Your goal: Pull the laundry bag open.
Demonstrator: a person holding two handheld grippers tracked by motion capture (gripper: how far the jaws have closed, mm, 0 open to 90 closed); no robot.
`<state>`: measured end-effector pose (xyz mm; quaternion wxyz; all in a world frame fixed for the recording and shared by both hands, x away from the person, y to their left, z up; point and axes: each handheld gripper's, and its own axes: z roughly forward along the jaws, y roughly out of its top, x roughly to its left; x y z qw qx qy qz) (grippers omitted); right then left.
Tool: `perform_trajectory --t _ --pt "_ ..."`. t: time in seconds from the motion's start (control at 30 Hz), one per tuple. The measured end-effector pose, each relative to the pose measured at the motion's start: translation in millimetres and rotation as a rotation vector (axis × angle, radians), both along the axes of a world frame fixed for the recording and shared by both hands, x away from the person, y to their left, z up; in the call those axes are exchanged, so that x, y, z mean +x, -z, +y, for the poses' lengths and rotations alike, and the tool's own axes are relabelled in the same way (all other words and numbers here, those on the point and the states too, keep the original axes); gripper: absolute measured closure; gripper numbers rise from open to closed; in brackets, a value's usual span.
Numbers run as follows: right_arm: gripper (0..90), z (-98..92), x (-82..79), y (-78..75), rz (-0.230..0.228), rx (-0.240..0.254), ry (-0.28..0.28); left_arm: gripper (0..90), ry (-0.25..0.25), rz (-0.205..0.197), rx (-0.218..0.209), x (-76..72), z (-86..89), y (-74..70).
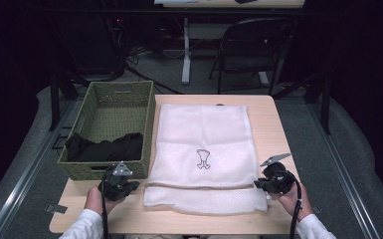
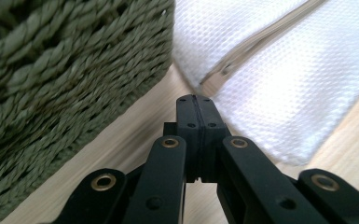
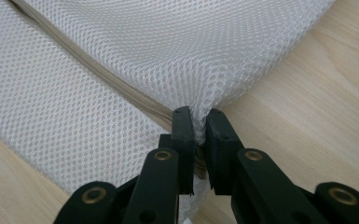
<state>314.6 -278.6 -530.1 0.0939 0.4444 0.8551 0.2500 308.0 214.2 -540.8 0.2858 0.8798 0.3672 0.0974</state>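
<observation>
A white mesh laundry bag (image 1: 204,149) lies flat on the wooden table, its zipper (image 3: 98,74) running across near the front edge. My right gripper (image 1: 259,184) is at the bag's right front corner, shut on a pinch of mesh (image 3: 198,122) beside the zipper's end. My left gripper (image 1: 132,185) sits by the bag's left front corner, between it and the basket. Its jaws are pressed together with nothing between them (image 2: 197,105), just short of the mesh bag (image 2: 279,84).
A green woven basket (image 1: 146,117) stands at the table's left with dark clothing (image 1: 107,147) inside; its wall (image 2: 65,79) is close to my left gripper. Bare wood (image 1: 273,129) runs along the bag's right side. A folding chair (image 1: 251,47) stands beyond the table.
</observation>
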Motion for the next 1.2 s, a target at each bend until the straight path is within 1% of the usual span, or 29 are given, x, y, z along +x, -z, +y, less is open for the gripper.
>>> perform_trajectory --t 0.03,0.07,0.1,0.13,0.17,0.2,0.23,0.27,0.3,0.33,0.37,0.4,0.43,0.47,0.5,0.53,0.6,0.67,0.7,0.77,0.8,0.83,0.87,0.93,1.0,1.03,1.07,1.13,1.2 --pt "83.3 0.2 0.3 0.4 0.0 0.01 -0.013 89.8 0.006 -0.005 -0.003 -0.8 -0.5 -2.1" --pt "83.0 1.7 0.9 1.5 0.009 0.009 -0.009 87.9 0.021 0.001 -0.012 -0.9 -0.5 -3.9" --pt "82.8 3.5 0.6 2.4 0.023 0.01 -0.002 84.5 0.024 -0.002 -0.024 -1.9 -1.2 -4.7" --pt "82.6 3.6 2.8 3.9 0.014 0.002 -0.035 81.9 0.027 -0.001 -0.022 -2.6 -1.9 -5.5" --pt "82.2 4.3 3.5 4.4 0.016 0.001 -0.038 79.5 0.038 -0.002 -0.026 -3.3 -2.0 -6.1" --pt "81.8 4.2 4.8 5.0 0.016 -0.006 -0.044 75.1 0.042 0.003 -0.036 -4.0 -2.1 -6.6" --pt "81.2 4.8 5.1 5.5 0.023 -0.007 -0.042 71.4 0.048 0.009 -0.033 -4.3 -2.0 -7.8" --pt "80.2 5.3 4.8 5.5 0.028 -0.002 -0.04 68.9 0.054 0.009 -0.039 -4.9 -1.9 -8.4" --pt "78.7 4.7 5.3 6.0 0.026 -0.009 -0.045 64.9 0.055 0.012 -0.039 -4.9 -1.6 -9.0" --pt "76.1 3.9 5.4 6.0 0.028 -0.013 -0.046 59.7 0.052 0.016 -0.034 -5.2 -1.5 -9.5" --pt "71.9 3.7 5.2 5.9 0.035 0.003 -0.042 55.6 0.051 0.014 -0.036 -5.7 -1.3 -9.7" --pt "69.6 2.8 5.2 5.6 0.038 0.003 -0.047 51.9 0.046 0.01 -0.032 -6.3 -1.0 -10.5" --pt "64.4 2.3 5.1 5.5 0.035 0.001 -0.049 47.6 0.045 0.01 -0.019 -6.8 -1.0 -11.7" --pt "61.3 2.2 4.9 5.3 0.035 0.006 -0.051 44.2 0.042 0.008 -0.019 -7.4 -0.5 -12.7" --pt "59.2 2.7 4.5 4.8 0.039 0.01 -0.055 41.3 0.035 0.001 -0.023 -7.9 0.2 -13.3" --pt "54.7 2.9 4.3 4.2 0.04 0.015 -0.053 39.0 0.03 0.001 -0.021 -8.4 0.6 -14.2" --pt "48.4 2.5 5.3 3.6 0.036 0.006 -0.059 34.2 0.02 -0.007 -0.02 -10.0 1.7 -16.4" --pt "40.9 2.8 4.8 2.5 0.043 0.024 -0.061 29.0 0.016 -0.008 -0.021 -11.4 2.7 -18.3" --pt "38.7 3.3 4.5 2.0 0.04 0.022 -0.065 27.2 0.011 -0.013 -0.02 -12.1 2.8 -18.1" --pt "31.7 3.4 4.5 0.6 0.025 0.013 -0.079 23.1 0.013 -0.001 -0.018 -13.2 4.3 -19.7" --pt "27.7 5.4 3.8 -0.3 0.024 0.014 -0.067 22.6 0.0 -0.014 -0.02 -14.5 4.0 -19.6" --pt "25.5 5.6 4.3 -0.8 0.016 0.005 -0.072 21.5 0.002 -0.012 -0.014 -15.0 4.6 -21.0" --pt "23.5 6.2 4.5 -1.4 0.015 0.015 -0.074 20.3 0.002 -0.007 -0.018 -15.9 4.9 -21.5" --pt "18.8 7.4 4.9 -2.4 0.005 0.011 -0.079 19.0 0.002 -0.017 -0.005 -17.5 4.6 -22.3" --pt "16.3 9.0 5.3 -3.6 0.0 0.018 -0.081 16.2 -0.004 -0.028 -0.015 -19.2 4.9 -24.1" --pt "15.3 10.0 5.5 -4.2 -0.005 0.026 -0.086 15.1 0.002 -0.023 -0.019 -19.6 5.5 -25.4" --pt "15.1 10.1 6.3 -4.6 -0.012 0.026 -0.096 14.8 0.005 -0.029 -0.017 -19.9 5.5 -25.6" --pt "13.9 12.0 6.8 -5.0 -0.007 0.033 -0.101 13.7 0.009 -0.033 -0.011 -20.4 5.0 -26.1" --pt "13.2 13.3 7.7 -5.6 -0.01 0.037 -0.113 13.1 0.013 -0.027 -0.019 -20.7 4.4 -26.1"
